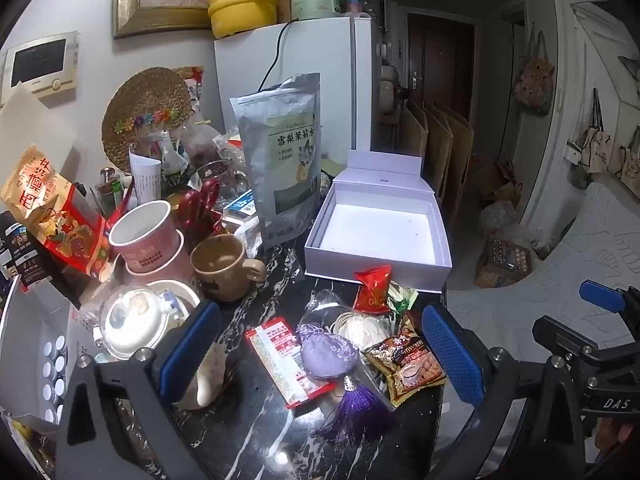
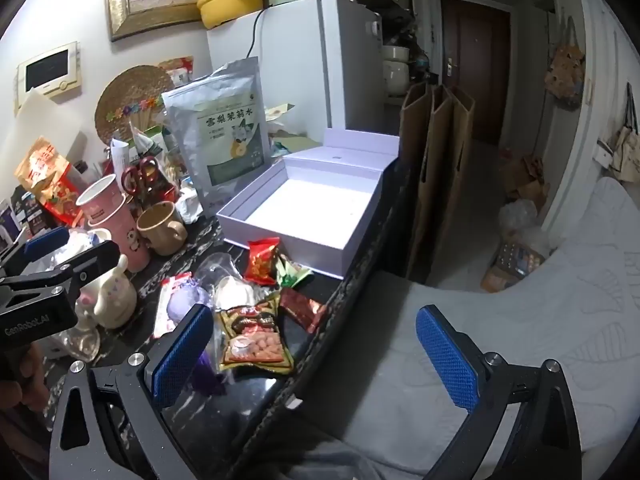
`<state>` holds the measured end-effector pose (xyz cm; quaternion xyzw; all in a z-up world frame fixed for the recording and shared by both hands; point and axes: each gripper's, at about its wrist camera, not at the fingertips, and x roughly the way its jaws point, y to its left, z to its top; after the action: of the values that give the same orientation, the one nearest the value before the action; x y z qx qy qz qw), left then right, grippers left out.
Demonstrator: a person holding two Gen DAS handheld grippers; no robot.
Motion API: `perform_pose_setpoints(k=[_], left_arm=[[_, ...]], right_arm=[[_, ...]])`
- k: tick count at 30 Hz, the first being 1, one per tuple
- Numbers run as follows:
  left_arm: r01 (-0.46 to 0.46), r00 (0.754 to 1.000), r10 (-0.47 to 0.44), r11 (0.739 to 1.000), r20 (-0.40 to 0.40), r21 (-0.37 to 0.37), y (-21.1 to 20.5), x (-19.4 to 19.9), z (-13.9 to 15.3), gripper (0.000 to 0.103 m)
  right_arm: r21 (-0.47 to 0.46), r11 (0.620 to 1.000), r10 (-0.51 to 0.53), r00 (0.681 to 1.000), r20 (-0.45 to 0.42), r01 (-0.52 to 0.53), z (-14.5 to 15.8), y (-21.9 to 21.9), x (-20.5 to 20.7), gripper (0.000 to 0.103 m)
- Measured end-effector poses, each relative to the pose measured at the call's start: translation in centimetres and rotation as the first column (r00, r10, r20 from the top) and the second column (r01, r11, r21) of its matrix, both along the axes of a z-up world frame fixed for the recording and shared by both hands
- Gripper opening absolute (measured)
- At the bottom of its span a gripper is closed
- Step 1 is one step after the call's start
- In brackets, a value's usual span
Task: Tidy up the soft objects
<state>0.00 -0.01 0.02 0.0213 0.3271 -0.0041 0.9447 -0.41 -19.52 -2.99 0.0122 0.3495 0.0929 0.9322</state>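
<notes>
An open white box (image 1: 378,232) sits on the dark marble table, also in the right wrist view (image 2: 308,208). In front of it lie soft items: a purple sachet (image 1: 328,354) with a tassel, a red snack packet (image 1: 372,288), a brown snack packet (image 1: 408,364), a red-white flat packet (image 1: 284,360) and a white coil in a clear bag (image 1: 360,328). My left gripper (image 1: 320,356) is open above the sachet, holding nothing. My right gripper (image 2: 320,356) is open and empty near the table's right edge, by the brown packet (image 2: 252,340) and the red packet (image 2: 262,260).
Left of the pile stand a brown mug (image 1: 222,264), pink cups (image 1: 146,236), a silver pouch (image 1: 284,160) and other clutter. A white fridge (image 1: 296,80) stands behind. A grey bed (image 2: 500,340) lies right of the table edge.
</notes>
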Motion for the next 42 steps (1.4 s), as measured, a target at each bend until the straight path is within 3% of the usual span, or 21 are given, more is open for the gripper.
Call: perform_pose_setpoints(k=[12,42], left_arm=[[0.018,1.0,-0.017,0.999,0.022,-0.042,-0.3,-0.1,0.9,0.103],[0.048,0.999,-0.047,0.997,0.021,-0.054,-0.2,-0.5,0.6,0.103]], right_arm=[[-0.018,1.0,-0.003,1.0,0.014,0.004,0.5,0.0,-0.3,0.103],[-0.035,0.999,-0.009,1.0,0.024,0.01,-0.1,-0.3,-0.1,0.103]])
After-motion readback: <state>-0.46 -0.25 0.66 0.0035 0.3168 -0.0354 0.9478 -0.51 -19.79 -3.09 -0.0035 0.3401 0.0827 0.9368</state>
